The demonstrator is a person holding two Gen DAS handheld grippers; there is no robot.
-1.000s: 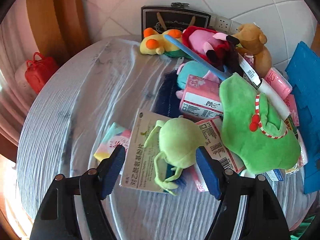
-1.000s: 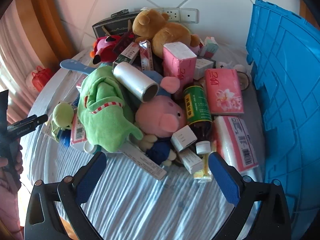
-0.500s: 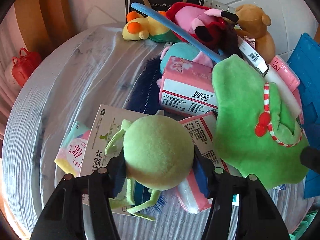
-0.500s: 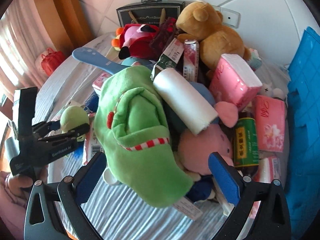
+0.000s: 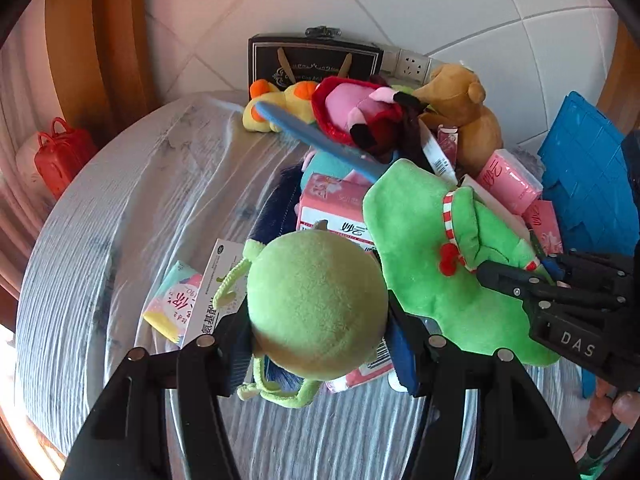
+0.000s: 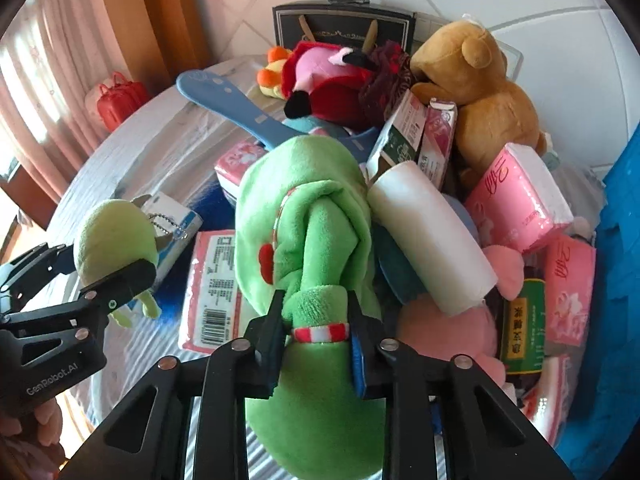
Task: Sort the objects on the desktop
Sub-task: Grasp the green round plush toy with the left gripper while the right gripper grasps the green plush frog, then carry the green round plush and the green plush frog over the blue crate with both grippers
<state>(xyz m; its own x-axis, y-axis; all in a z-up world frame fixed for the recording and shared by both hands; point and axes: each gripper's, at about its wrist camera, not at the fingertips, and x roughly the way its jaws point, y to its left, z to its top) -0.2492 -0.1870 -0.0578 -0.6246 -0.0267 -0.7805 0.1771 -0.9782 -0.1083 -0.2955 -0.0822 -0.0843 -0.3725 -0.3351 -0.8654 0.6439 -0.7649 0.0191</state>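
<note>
Round toy (image 5: 316,304) and green plush (image 6: 316,216), each clamped in a gripper at the front of the pile.
The round toy is gripped between the jaws of the left gripper (image 5: 318,340), above a white box (image 5: 216,292) and a pink pack (image 5: 340,208) on the table (image 5: 120,208). To its right, the green plush is pinched at its striped cuff by the closed right gripper (image 6: 318,332), beside a white roll (image 6: 428,236). A brown bear (image 6: 476,92) lies behind, and a blue crate (image 5: 588,172) stands at far right.
</note>
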